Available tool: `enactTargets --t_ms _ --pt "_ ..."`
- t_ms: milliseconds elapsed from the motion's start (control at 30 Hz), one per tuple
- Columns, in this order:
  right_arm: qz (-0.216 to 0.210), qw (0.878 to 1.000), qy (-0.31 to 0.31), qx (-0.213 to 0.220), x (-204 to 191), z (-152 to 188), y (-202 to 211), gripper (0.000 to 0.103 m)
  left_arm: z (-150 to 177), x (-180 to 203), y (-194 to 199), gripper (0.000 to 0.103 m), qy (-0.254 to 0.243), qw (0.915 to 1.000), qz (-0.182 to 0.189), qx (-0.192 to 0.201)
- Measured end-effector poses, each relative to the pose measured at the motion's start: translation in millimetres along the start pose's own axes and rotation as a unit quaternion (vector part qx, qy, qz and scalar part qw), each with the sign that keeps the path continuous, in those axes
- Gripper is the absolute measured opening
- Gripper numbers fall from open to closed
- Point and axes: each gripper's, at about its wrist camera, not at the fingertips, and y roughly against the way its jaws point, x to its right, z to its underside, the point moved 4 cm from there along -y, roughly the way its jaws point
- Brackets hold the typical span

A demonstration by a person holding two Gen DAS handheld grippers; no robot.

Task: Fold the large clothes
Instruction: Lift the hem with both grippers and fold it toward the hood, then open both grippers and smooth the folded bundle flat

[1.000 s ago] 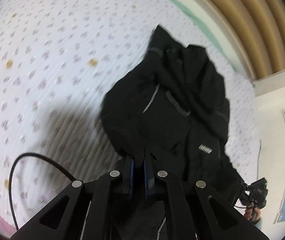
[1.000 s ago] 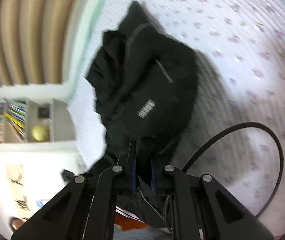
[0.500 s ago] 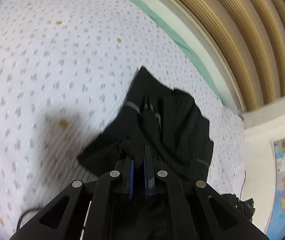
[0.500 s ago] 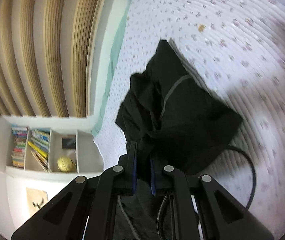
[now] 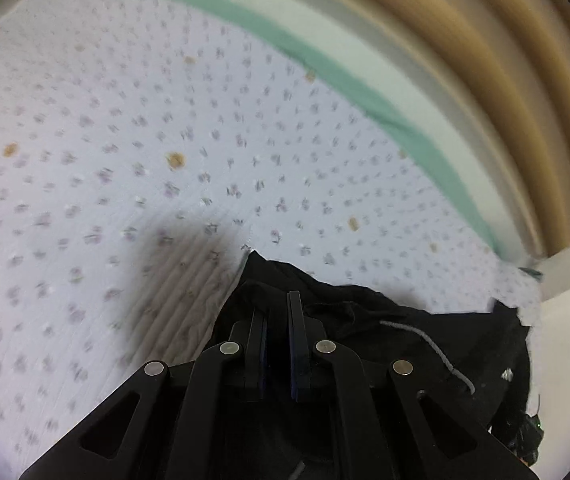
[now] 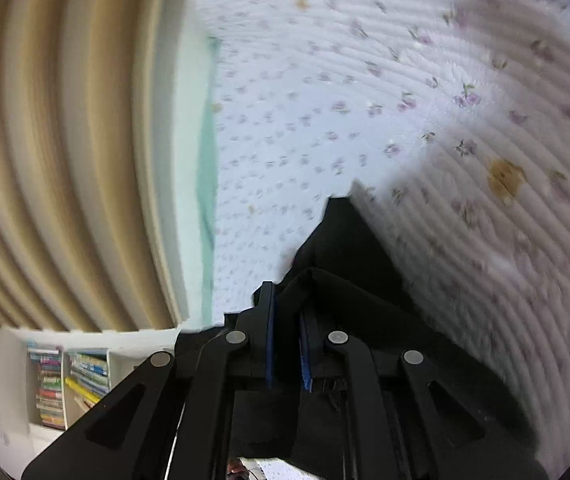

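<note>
A large black jacket (image 5: pixel 413 340) with a grey drawcord hangs from both grippers above the bed; it also shows in the right wrist view (image 6: pixel 369 300). My left gripper (image 5: pixel 279 312) is shut on a fold of the jacket's edge. My right gripper (image 6: pixel 289 300) is shut on another fold of it. The cloth stretches low across both views, and most of the jacket is hidden below the grippers.
A white bedspread (image 5: pixel 125 140) with small purple flowers lies under the jacket, also in the right wrist view (image 6: pixel 445 80). A green sheet edge (image 5: pixel 365 92) and a ribbed tan headboard (image 5: pixel 505 60) border it. A bookshelf (image 6: pixel 69 384) stands at lower left.
Both grippers have lifted and swung toward the headboard with the jacket. The jacket, which lay spread on the bed, now hangs bunched close under the fingers.
</note>
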Motion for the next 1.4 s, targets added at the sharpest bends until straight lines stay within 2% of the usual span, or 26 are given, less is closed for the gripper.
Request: enactTargets --t_ms 133,200,267,300,333,367,433,500,533,567,600,633,700,733,800,833,867,900,1000,1100,1167,1267,1400 --pt "0.028 0.999 -0.020 -0.015 20 -12 -25 0.018 0 6 -47 0.009 -0.031 0.9980 -0.037 -0.039" --pt "0.021 0.999 -0.042 -0.028 25 -17 -28 0.021 0 2 -57 0.011 -0.020 0.9973 -0.037 -0.060" --pt "0.022 0.999 -0.016 -0.026 18 -17 -19 0.034 -4 -5 -47 0.014 0.002 0.9984 -0.009 -0.056" --pt "0.034 0.999 0.018 -0.014 7 -18 -7 0.039 -7 -8 -40 0.015 0.010 0.9987 0.005 -0.050" --pt "0.062 0.996 0.063 0.012 -6 -20 8 0.056 -8 -10 -31 0.017 0.011 0.9988 0.013 -0.047" --pt "0.092 0.990 0.103 0.037 -18 -21 25 0.069 -9 -10 -24 0.020 0.009 0.9987 0.019 -0.046" --pt "0.128 0.977 0.146 0.082 -42 -24 59 0.071 -12 -8 -8 0.023 0.002 0.9986 0.033 -0.042" --pt "0.133 0.973 0.160 0.101 -62 -21 85 0.071 -15 -8 7 0.026 0.015 0.9982 0.047 -0.033" --pt "0.138 0.969 0.175 0.110 -75 -17 96 0.071 -18 -10 15 0.033 0.027 0.9981 0.051 -0.019" --pt "0.148 0.962 0.195 0.119 -88 -10 104 0.071 -23 -12 23 0.045 0.037 0.9981 0.049 -0.002" --pt "0.162 0.952 0.222 0.133 -103 -2 112 0.071 -32 -18 40 0.052 0.057 0.9970 0.031 0.042" --pt "0.176 0.940 0.250 0.151 -120 10 121 0.071 -38 -22 53 0.057 0.076 0.9944 0.026 0.069" --pt "0.195 0.920 0.295 0.171 -149 31 130 0.071 -47 -20 73 0.057 0.091 0.9905 0.048 0.091" --pt "0.203 0.912 0.313 0.170 -161 40 133 0.072 -48 -8 86 0.057 0.067 0.9914 0.058 0.096" --pt "0.228 0.894 0.346 0.170 -180 60 124 0.072 -43 14 101 0.057 0.015 0.9935 0.035 0.107" --pt "0.242 0.883 0.365 0.171 -188 71 116 0.072 -37 33 108 0.057 -0.027 0.9930 0.014 0.114" --pt "0.255 0.870 0.387 0.167 -194 82 104 0.072 -32 43 109 0.057 -0.048 0.9921 0.006 0.116" --pt "0.268 0.855 0.415 0.159 -198 95 85 0.072 -24 58 109 0.057 -0.076 0.9904 -0.003 0.116" --pt "0.300 0.822 0.469 0.125 -192 125 31 0.072 5 96 93 0.057 -0.152 0.9834 -0.028 0.094" --pt "0.301 0.809 0.498 0.084 -172 144 -23 0.072 36 126 52 0.057 -0.224 0.9710 -0.062 0.057" --pt "0.301 0.810 0.501 0.046 -154 152 -62 0.072 52 136 24 0.057 -0.239 0.9689 -0.058 0.027" --pt "0.303 0.811 0.500 0.011 -134 164 -102 0.072 70 144 -10 0.057 -0.253 0.9655 -0.060 0.008" --pt "0.319 0.799 0.510 -0.016 -109 172 -139 0.072 87 152 -48 0.057 -0.277 0.9578 -0.075 -0.009"
